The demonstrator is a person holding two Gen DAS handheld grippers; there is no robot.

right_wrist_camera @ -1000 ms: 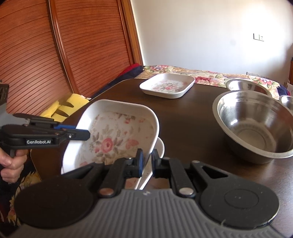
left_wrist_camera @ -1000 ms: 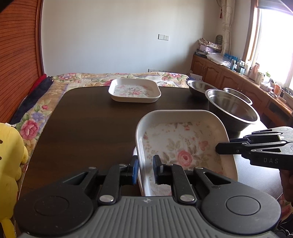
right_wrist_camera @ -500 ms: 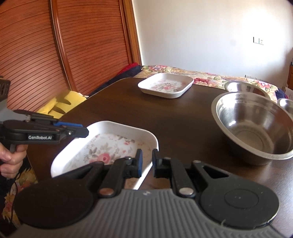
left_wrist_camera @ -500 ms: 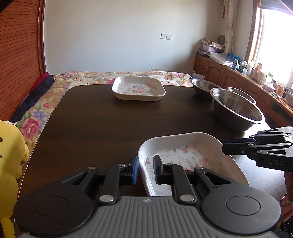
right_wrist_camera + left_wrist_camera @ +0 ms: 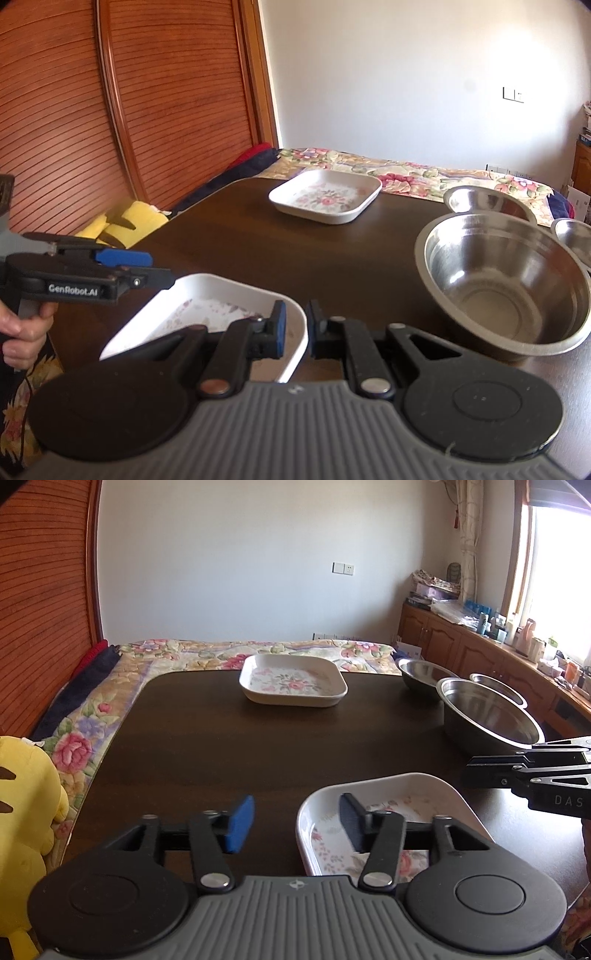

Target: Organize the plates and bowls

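The left gripper [image 5: 295,821] is wide open and holds nothing. One blue pad is over the dark surface [image 5: 229,746] and the other is over the near flowered plate [image 5: 388,794]. This white square plate lies flat at the near edge of the surface.

The right gripper [image 5: 293,328] is open just a little. Its fingers sit on either side of the plate's rim [image 5: 301,328], one inside the plate and one outside. I cannot tell if they touch it.

A second flowered plate [image 5: 293,679] sits near the far edge of the surface, well apart from the first. A big steel bowl [image 5: 502,280] stands by the right edge. Two smaller steel bowls [image 5: 484,201] stand behind it, toward the far right corner.

A yellow plush toy [image 5: 26,805] sits off the left edge. A hand [image 5: 22,328] holds the left gripper's handle.
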